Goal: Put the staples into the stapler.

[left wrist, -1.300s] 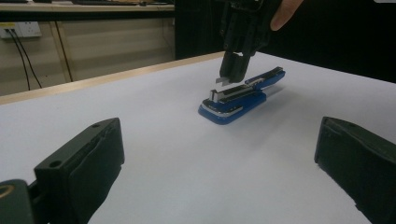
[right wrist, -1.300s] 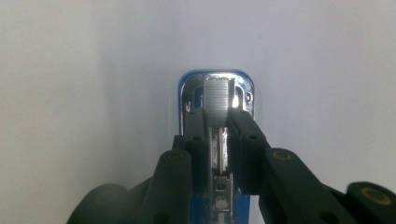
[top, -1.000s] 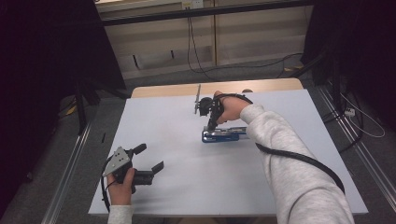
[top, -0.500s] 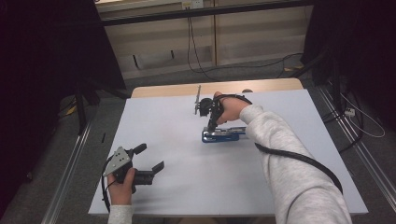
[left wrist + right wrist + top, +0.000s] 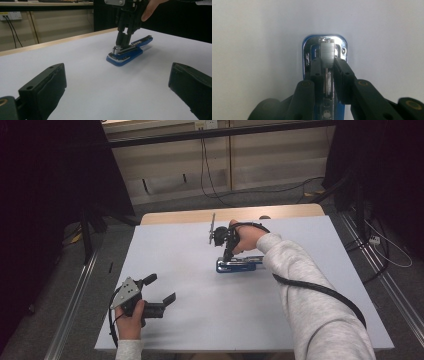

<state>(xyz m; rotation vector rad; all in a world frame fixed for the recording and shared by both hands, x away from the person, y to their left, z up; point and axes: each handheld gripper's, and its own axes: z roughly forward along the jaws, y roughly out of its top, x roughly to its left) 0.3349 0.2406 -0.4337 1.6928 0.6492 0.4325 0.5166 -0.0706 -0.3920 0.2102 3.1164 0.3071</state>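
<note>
High view: right gripper (image 5: 227, 255) set nose-down over the front end of the blue stapler (image 5: 240, 265) mid-surface (image 5: 200, 330), probably to pin it in place. Left gripper (image 5: 161, 293) parked well apart near the front edge, out of the way.

Left gripper view: own fingers (image 5: 45, 88) spread wide, nothing between; stapler far ahead, lying flat.

Right gripper view: fingers (image 5: 317, 72) clenched on the stapler's metal staple rail (image 5: 327, 53), one each side.

left gripper (image 5: 159, 290) | drifted slightly toward the person | jaws apart
</note>
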